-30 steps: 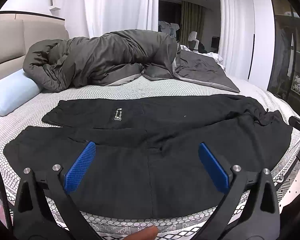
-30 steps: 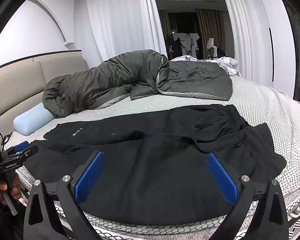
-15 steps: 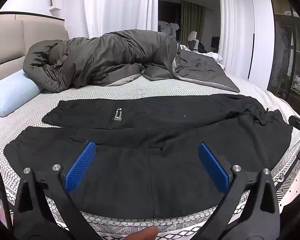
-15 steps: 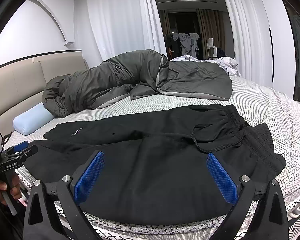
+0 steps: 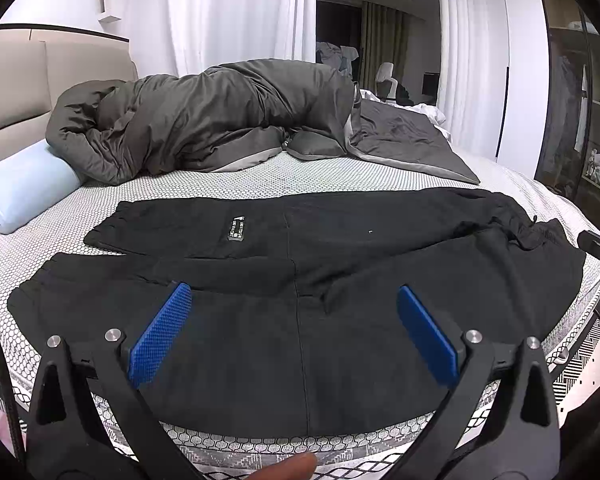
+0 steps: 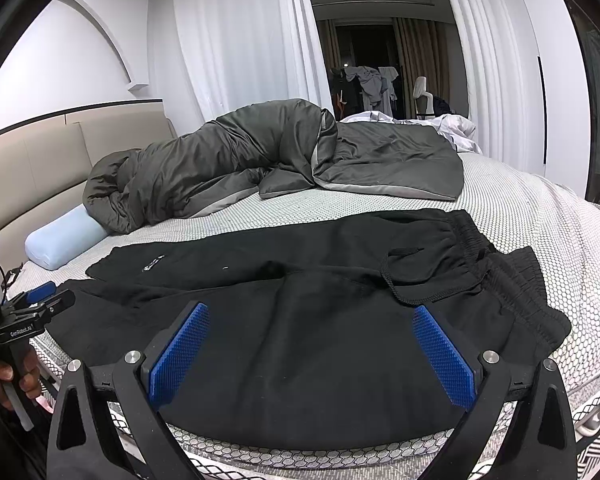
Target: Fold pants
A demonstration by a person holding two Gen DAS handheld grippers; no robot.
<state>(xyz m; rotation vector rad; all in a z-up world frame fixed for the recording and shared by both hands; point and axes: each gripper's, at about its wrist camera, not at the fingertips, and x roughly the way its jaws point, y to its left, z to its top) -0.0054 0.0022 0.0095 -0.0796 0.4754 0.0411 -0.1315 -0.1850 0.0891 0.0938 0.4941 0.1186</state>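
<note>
The black pants point(image 5: 300, 280) lie spread flat on the bed point(image 5: 260, 178), directly ahead of and below both tools. The fabric is soft, matte and fleece-like, with a gathered elastic waistband point(image 6: 512, 276) and a braided drawcord point(image 6: 400, 280). The bed cover beneath shows a fine white honeycomb pattern. The long axis of the pants runs crosswise to both grippers: waistband toward the right gripper's right side, leg cuffs toward the left gripper's left side. A small rectangular patch point(image 5: 236, 230) with white lettering sits on the farther leg, too small to read.

The left gripper point(image 5: 296, 328) hovers above the near leg, its blue, diamond-textured pads point(image 5: 160, 340) spread wide and holding nothing. The right gripper point(image 6: 308, 344) is likewise spread wide and empty above the hip area. In the right wrist view, the left gripper's body reads "GenRobot.AI". Beyond the pants lie a crumpled grey duvet point(image 6: 260, 160) and a pale blue cylindrical pillow point(image 6: 60, 240).
</note>
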